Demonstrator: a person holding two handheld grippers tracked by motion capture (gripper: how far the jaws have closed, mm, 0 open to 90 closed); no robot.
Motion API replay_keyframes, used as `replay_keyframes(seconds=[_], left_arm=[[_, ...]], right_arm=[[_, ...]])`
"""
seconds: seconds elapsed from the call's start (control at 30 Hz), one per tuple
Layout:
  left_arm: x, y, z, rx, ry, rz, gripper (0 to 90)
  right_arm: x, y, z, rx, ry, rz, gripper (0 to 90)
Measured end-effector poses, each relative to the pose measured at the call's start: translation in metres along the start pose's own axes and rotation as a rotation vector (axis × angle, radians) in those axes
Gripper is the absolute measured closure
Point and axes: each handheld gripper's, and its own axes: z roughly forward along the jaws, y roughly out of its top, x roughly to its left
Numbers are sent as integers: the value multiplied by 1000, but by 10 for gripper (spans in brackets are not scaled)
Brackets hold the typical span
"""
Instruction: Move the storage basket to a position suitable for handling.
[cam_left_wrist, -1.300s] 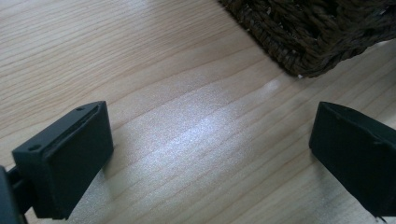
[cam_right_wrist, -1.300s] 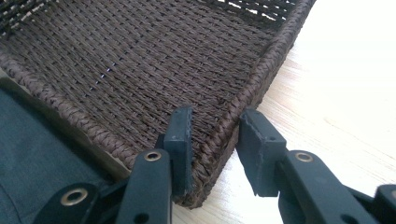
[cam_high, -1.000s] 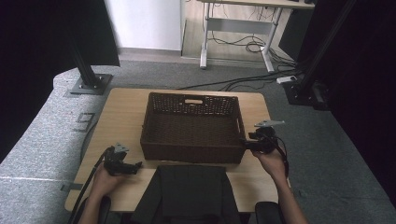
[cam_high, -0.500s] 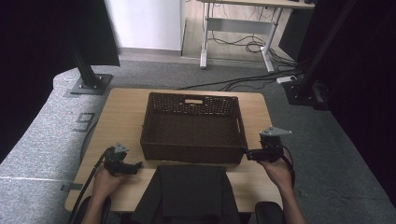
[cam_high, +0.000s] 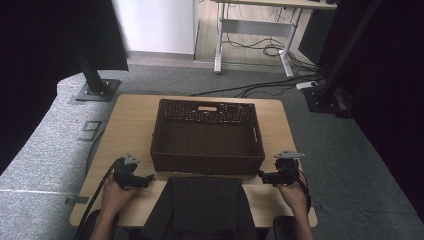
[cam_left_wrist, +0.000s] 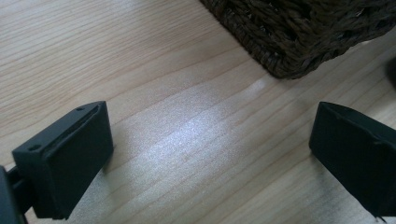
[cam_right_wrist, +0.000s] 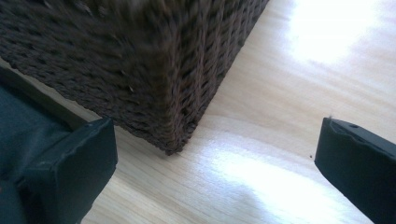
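A dark woven basket stands in the middle of the wooden desk, its long sides running across, its near wall close to the person's edge. A dark cloth lies on the desk just in front of that near wall.

The right tool sits low over the desk off the basket's near right corner, at about 4 o'clock from the basket's centre, and points toward 9 o'clock along the near wall. Its jaws have just been opening and now stand wide apart with nothing between the pads. In the right gripper view the basket's corner rises at about 11 o'clock ahead of the jaws, near but not touching them, and the dark cloth shows behind the jaw at the left.

The left tool rests off the basket's near left corner, at about 8 o'clock from its centre, pointing toward 3 o'clock. Its jaws are also spread wide and hold nothing; in the left gripper view bare desk lies between them, with the basket's corner at about 1 o'clock, apart from the pads.
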Motion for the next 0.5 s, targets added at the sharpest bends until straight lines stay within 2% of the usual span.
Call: replay_keyframes(seconds=[0.07,0.17,0.27,0.4,0.5], left_arm=[[0,0,0,0,0,1,0],[0,0,0,0,-1,1,0],[0,0,0,0,-1,0,0],[0,0,0,0,-1,1,0],[0,0,0,0,-1,0,0]], right_arm=[[0,-6,6,0,16,19,0],[-1,-12,16,7,13,25,0],[0,-18,25,26,31,36,0],[2,-27,36,34,30,40,0],[2,-32,40,20,14,33,0]])
